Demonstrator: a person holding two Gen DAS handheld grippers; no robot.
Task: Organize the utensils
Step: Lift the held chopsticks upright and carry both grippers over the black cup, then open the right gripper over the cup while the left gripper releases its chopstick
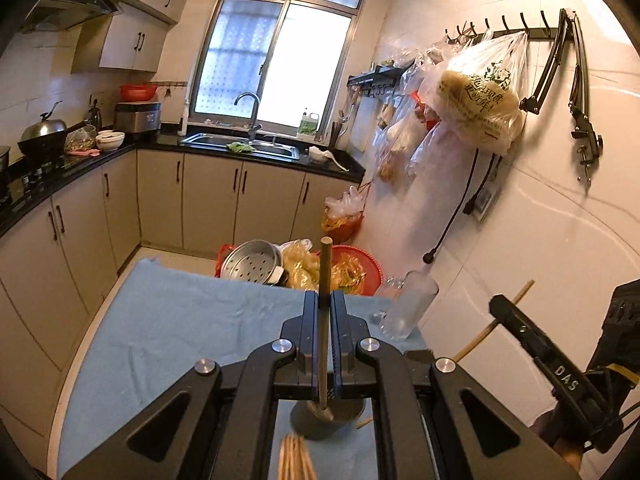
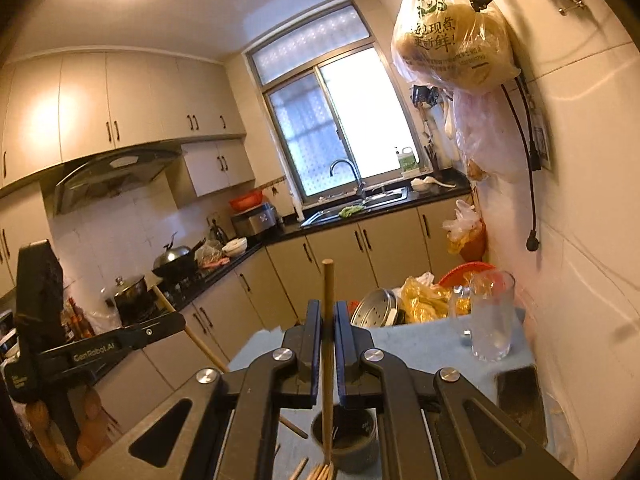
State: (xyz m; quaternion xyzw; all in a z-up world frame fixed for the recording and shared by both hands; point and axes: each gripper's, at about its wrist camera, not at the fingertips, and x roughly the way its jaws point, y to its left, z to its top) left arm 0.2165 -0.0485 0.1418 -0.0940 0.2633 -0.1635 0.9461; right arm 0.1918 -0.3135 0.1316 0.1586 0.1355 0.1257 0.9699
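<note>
**Ana:** Wooden and thin, a chopstick (image 1: 323, 320) is sitting pinched in the left claw (image 1: 324, 304), whose jaws are nearly closed on its middle. It is standing almost upright, its lower end hanging over a dark cup (image 1: 326, 420) on the blue cloth (image 1: 168, 320).

**Ben:** And the other hand?

**Ana:** The right claw (image 2: 328, 312) is doing likewise, clamping a second stick (image 2: 328, 320) mid-length above the same cup (image 2: 348, 440). More chopsticks (image 2: 316, 472) are lying loose beside that cup.

**Ben:** How are they likely handling?

**Ana:** I'm judging them light, stiff and smooth, so prone to swivelling between the pads. Gripping near the middle is looking sensible. A clear glass (image 2: 490, 320) is standing farther back by the tiled wall (image 2: 580, 240), well apart from the cup.
</note>
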